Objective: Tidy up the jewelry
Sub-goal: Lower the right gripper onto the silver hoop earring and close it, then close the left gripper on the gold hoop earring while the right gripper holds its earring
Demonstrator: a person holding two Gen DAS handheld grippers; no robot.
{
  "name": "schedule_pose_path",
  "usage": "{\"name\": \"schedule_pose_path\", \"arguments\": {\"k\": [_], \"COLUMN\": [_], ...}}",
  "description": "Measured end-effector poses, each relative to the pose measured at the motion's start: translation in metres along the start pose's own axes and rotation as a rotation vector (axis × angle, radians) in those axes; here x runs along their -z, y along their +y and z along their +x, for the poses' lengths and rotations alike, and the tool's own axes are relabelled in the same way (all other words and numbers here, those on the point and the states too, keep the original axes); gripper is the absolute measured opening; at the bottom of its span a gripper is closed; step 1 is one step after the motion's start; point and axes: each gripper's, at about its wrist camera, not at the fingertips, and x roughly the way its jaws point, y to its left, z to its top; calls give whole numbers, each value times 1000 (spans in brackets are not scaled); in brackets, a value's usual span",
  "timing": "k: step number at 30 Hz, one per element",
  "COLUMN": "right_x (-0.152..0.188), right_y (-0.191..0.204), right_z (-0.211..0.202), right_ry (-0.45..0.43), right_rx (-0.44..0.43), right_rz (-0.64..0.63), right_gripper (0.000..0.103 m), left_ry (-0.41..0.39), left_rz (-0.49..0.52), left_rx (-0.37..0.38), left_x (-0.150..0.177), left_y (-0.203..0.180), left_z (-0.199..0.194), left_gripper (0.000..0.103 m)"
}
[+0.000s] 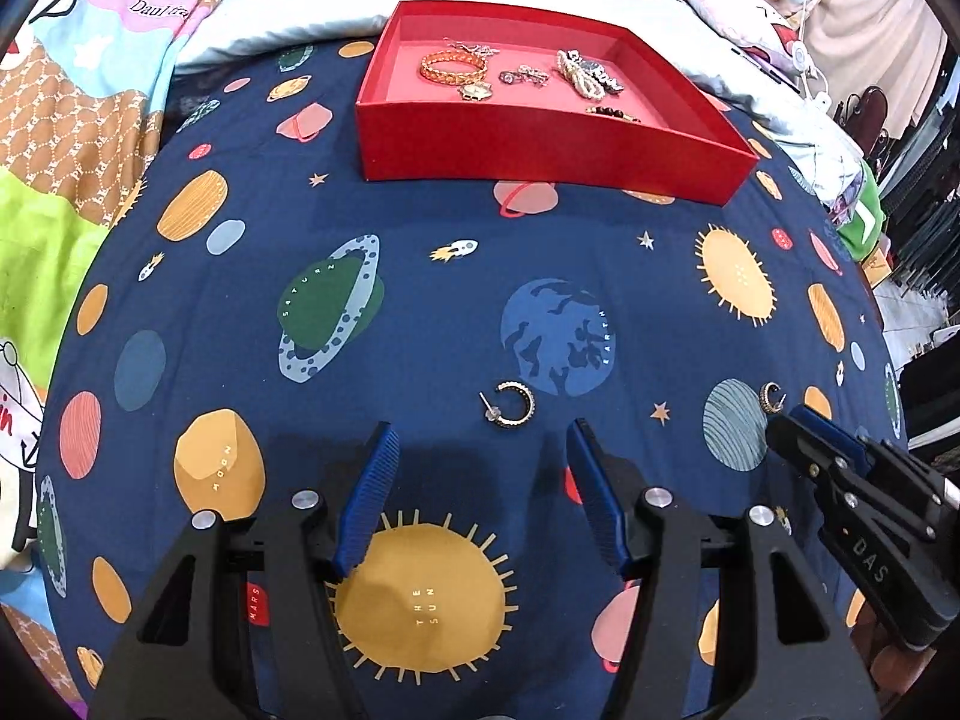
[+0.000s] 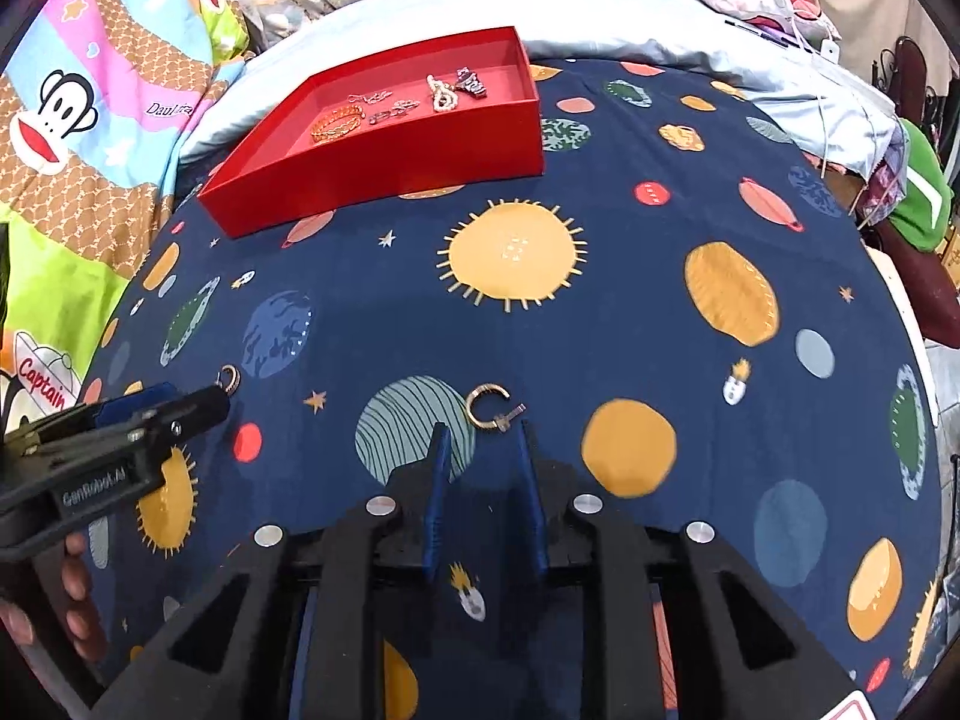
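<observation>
A red tray (image 1: 540,147) at the back of the bed holds a gold bracelet (image 1: 451,67), a pearl piece (image 1: 579,77) and several small items; it also shows in the right wrist view (image 2: 384,165). A hoop earring (image 1: 510,405) lies on the space-print sheet just ahead of my open left gripper (image 1: 483,441). A second hoop earring (image 2: 489,407) lies just ahead of my open right gripper (image 2: 480,438). In the left wrist view that second earring (image 1: 772,397) sits at the right gripper's tip (image 1: 792,426).
The navy planet-print sheet (image 1: 420,312) covers the bed. A cartoon-print quilt (image 2: 90,120) lies at the left, a pale blue pillow (image 2: 690,36) behind the tray, and a green item (image 2: 924,198) at the right bed edge.
</observation>
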Motion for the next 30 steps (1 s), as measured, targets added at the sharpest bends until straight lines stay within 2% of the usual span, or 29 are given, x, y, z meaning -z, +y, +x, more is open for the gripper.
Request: {"name": "schedule_pose_path", "arguments": {"k": [3,6,17,19,24,27,30], "right_x": [-5,-9,-13,-12,-13,-13,-14], "right_y": [3,5,1,0,-2,-3,-3], "right_z": [6,9,6,4,-1,-4,-7], "right_ry": [-6,-10,-15,-15,-20,-25,-29], "right_rx": [6,19,-4,-10,-19,-24,-32], "right_rz": [-2,-10,8,12,18,22,24], "right_gripper": [22,17,16,16,16,16,16], "left_ry": [6,8,-10,-16,-16,-10,-7], "left_rz": [-3,-4,19,29,48,48,45], "left_rx": [-5,-7,-10,-10,7,20,30], "left_x": [0,0,-6,-7,-8,-7,-6], "left_y": [2,5,-3,-7,-12,-11,-11], "left_z": [2,3,8,9,9,9,8], "left_gripper": [56,56,55,48,25,16,16]}}
